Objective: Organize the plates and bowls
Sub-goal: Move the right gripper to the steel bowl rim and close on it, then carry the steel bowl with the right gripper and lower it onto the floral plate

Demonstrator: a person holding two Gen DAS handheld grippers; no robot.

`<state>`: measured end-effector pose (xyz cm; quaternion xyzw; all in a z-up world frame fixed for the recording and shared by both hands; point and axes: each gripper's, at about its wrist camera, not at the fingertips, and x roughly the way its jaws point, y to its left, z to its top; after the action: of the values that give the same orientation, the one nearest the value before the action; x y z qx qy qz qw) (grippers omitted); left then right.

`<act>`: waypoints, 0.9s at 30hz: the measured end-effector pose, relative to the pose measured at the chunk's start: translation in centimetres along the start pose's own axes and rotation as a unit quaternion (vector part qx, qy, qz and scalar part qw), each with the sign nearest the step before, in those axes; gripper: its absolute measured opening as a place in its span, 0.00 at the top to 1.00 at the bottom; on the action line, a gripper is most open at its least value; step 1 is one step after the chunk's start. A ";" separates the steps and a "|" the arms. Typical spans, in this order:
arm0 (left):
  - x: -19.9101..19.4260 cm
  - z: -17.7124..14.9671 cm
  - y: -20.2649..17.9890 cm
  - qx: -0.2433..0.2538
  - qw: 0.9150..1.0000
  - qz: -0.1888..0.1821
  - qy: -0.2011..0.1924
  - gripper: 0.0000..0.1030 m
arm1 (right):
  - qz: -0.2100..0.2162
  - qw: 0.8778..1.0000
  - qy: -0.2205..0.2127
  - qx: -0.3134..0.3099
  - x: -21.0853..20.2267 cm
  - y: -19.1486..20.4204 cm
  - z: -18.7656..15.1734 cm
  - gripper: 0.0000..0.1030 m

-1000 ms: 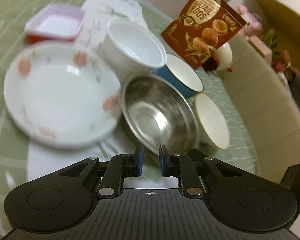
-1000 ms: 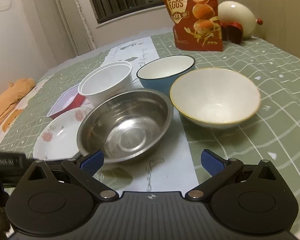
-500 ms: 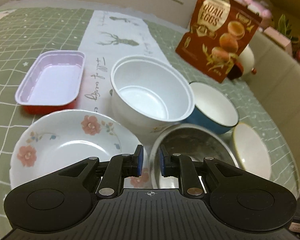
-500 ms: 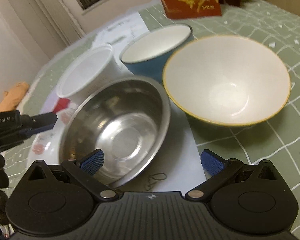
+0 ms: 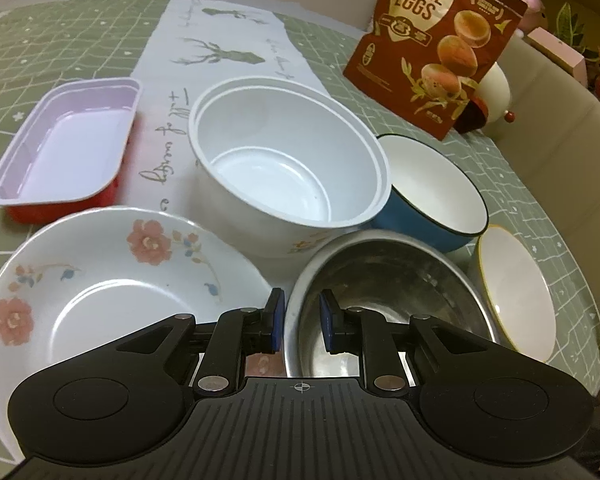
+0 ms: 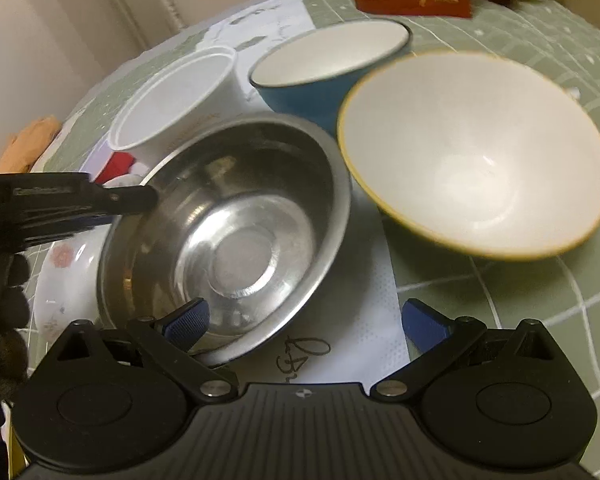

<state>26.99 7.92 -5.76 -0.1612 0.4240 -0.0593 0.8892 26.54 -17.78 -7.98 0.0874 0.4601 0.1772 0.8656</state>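
A steel bowl (image 5: 384,292) sits in front of me; it also shows in the right wrist view (image 6: 236,232). My left gripper (image 5: 300,322) has its pads a narrow gap apart astride the bowl's left rim, without pinching it. A flowered plate (image 5: 100,280) lies to its left. Behind stand a white tub (image 5: 288,168), a blue bowl (image 5: 432,196) and a yellow-rimmed bowl (image 5: 516,296). My right gripper (image 6: 304,322) is open wide, its left pad at the steel bowl's near rim, beside the yellow-rimmed bowl (image 6: 476,152).
A red tray with a pale lining (image 5: 64,144) lies at the left. A quail-eggs pouch (image 5: 436,44) stands at the back right. A white runner (image 5: 228,56) crosses the green checked tablecloth (image 5: 60,40). The table edge curves at the right.
The left gripper has dropped and moved left, so its pads now straddle the steel bowl's rim. The right gripper has moved forward and down toward the steel and yellow-rimmed bowls.
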 end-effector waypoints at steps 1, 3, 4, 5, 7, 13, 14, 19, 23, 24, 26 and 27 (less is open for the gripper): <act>0.0 0.1 -0.1 0.003 1.000 0.000 0.000 0.80 | 0.001 1.000 -0.016 0.003 -0.3 0.1 0.3 0.10; 0.0 0.2 -0.2 0.001 1.000 -0.004 0.000 0.80 | 0.007 0.999 -0.034 0.015 -0.7 0.2 0.8 0.15; 0.0 0.3 -0.1 -0.002 1.000 -0.009 0.001 0.80 | 0.010 0.999 -0.034 0.025 -0.5 0.2 1.1 0.24; -0.2 0.3 0.0 -0.007 1.000 -0.013 0.002 0.80 | 0.013 0.999 -0.031 0.032 -0.2 0.3 1.3 0.35; -0.6 0.3 0.0 -0.011 1.000 -0.017 -0.001 0.80 | 0.008 0.999 -0.028 0.036 0.0 0.7 1.1 0.43; -3.5 -0.5 0.3 -0.023 0.999 -0.025 -0.026 0.80 | -0.011 0.999 -0.047 0.016 -1.3 2.4 0.6 0.43; -4.2 -0.7 0.5 -0.030 0.999 -0.030 -0.031 0.80 | -0.010 0.999 -0.051 0.014 -1.7 2.7 0.6 0.43; -7.8 -1.2 1.7 -0.047 0.996 -0.033 -0.068 0.80 | -0.009 0.997 -0.072 -0.009 -3.5 5.1 0.8 0.43; -10.0 -1.3 3.5 -0.064 0.994 -0.015 -0.093 0.80 | 0.011 0.997 -0.074 -0.035 -3.5 7.7 1.3 0.43; -10.5 -1.3 3.9 -0.068 0.993 -0.009 -0.098 0.80 | 0.015 0.996 -0.072 -0.041 -3.4 8.4 1.3 0.43; -11.3 -1.4 4.8 -0.073 0.992 0.005 -0.106 0.80 | 0.022 0.996 -0.065 -0.053 -2.6 9.7 1.4 0.43; -11.7 -1.4 5.3 -0.076 0.991 0.011 -0.108 0.80 | 0.025 0.996 -0.061 -0.059 -2.2 10.3 1.5 0.43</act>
<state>18.32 15.38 0.19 -0.2289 0.3307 0.0002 0.9156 24.30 -9.11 -2.24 0.0587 0.3928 0.2198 0.8910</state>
